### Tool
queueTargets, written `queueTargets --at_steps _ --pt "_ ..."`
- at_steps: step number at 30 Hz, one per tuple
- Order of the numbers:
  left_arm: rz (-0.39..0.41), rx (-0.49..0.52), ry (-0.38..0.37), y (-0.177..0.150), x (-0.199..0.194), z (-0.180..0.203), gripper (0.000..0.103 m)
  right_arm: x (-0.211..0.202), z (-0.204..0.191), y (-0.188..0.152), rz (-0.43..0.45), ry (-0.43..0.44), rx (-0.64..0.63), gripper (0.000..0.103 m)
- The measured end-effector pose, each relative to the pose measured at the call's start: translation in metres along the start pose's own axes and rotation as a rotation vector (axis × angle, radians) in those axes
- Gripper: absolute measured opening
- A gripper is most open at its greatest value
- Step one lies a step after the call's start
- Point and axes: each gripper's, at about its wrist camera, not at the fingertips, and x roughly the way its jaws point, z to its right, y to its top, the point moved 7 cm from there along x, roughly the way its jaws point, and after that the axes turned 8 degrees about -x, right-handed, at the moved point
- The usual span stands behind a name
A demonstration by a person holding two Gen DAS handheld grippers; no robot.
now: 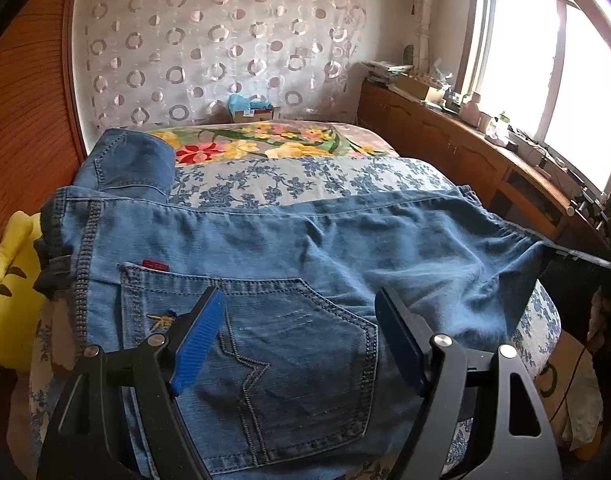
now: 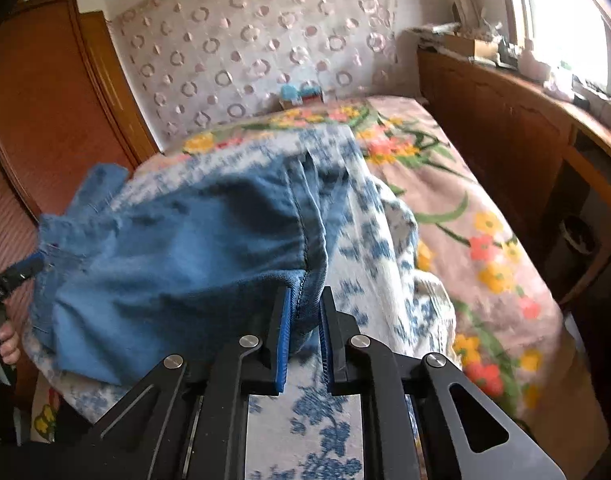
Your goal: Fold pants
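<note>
Blue denim pants (image 1: 289,272) lie across the bed, back pocket up, one leg end folded back at the far left. My left gripper (image 1: 301,312) is open, its blue-padded fingers (image 1: 199,336) spread just above the back pocket, holding nothing. In the right wrist view the pants (image 2: 177,256) are bunched, and my right gripper (image 2: 305,304) is shut on a seamed edge of the denim. The right gripper also shows in the left wrist view (image 1: 565,256) at the right end of the pants, pulling the fabric taut. The left gripper shows at the far left of the right wrist view (image 2: 21,270).
The bed has a blue-flowered sheet (image 1: 305,180) over a bright floral cover (image 1: 265,144). A wooden cabinet (image 1: 465,148) with clutter runs along the window on the right. A yellow plush toy (image 1: 13,280) sits at the left. A wooden wardrobe (image 2: 45,100) stands left.
</note>
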Motion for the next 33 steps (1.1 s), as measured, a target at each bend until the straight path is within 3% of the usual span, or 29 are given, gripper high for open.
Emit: queueTargets --at_steps 9,15,24,33 --pt "0.015 -0.022 0.013 0.003 -0.01 -0.011 0.078 -0.017 -0.035 0.032 0.076 0.071 -0.113 0.009" --pt "0.037 -0.041 0.03 0.006 -0.022 -0.024 0.078 -0.022 -0.08 0.06 0.13 0.148 -0.231 0.006" --pt "0.067 -0.07 0.069 0.009 -0.038 -0.044 0.078 -0.034 -0.163 0.099 0.206 0.304 -0.394 0.006" --pt "0.08 -0.104 0.106 0.006 -0.046 -0.066 0.078 -0.021 -0.223 0.109 0.201 0.472 -0.497 0.006"
